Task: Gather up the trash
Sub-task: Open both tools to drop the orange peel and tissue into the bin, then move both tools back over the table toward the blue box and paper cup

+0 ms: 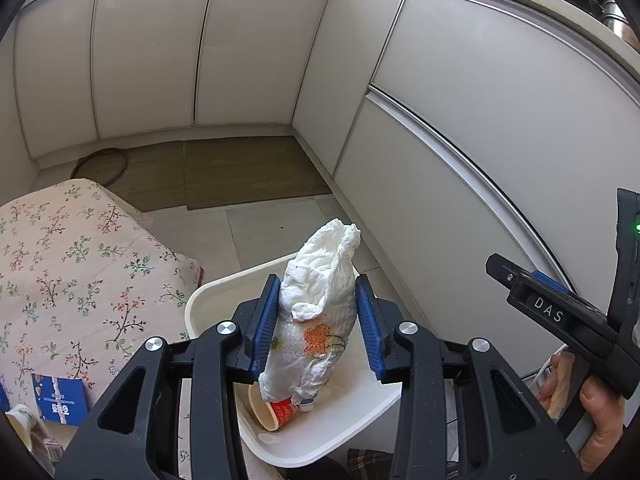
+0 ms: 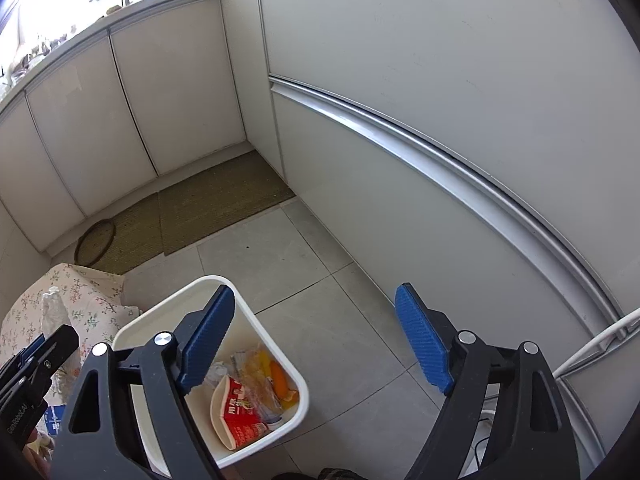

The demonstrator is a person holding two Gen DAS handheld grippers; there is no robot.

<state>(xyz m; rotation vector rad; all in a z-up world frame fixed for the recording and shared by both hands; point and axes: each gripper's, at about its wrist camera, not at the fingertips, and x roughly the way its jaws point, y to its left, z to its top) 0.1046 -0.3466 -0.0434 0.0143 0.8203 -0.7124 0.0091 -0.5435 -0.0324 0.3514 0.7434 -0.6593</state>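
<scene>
Left wrist view: my left tool [image 1: 316,322] is pinching a crumpled white paper towel [image 1: 316,320] with an orange print, its blue pads pressed against both sides of the wad. The towel hangs directly over the white bin [image 1: 200,296], which stands on the tiled floor beside the flower-patterned bed [image 1: 72,272] at nine o'clock. Below the wad, at six o'clock, I can see a paper cup [image 1: 272,412] already lying in the bin.

From the right wrist view, my right tool [image 2: 316,340] is spread wide and carries nothing, hovering with its left pad over the bin's rim; inside sit the red-and-white cup, clear wrappers and something orange.

I judge this to be the drop step: the towel is carried and lined up over the opening. The next move calls for spreading the left tool's pads so the wad falls in, perhaps after lowering a little, since light paper may cling to a pad or drift toward the rim at twelve o'clock.
</scene>
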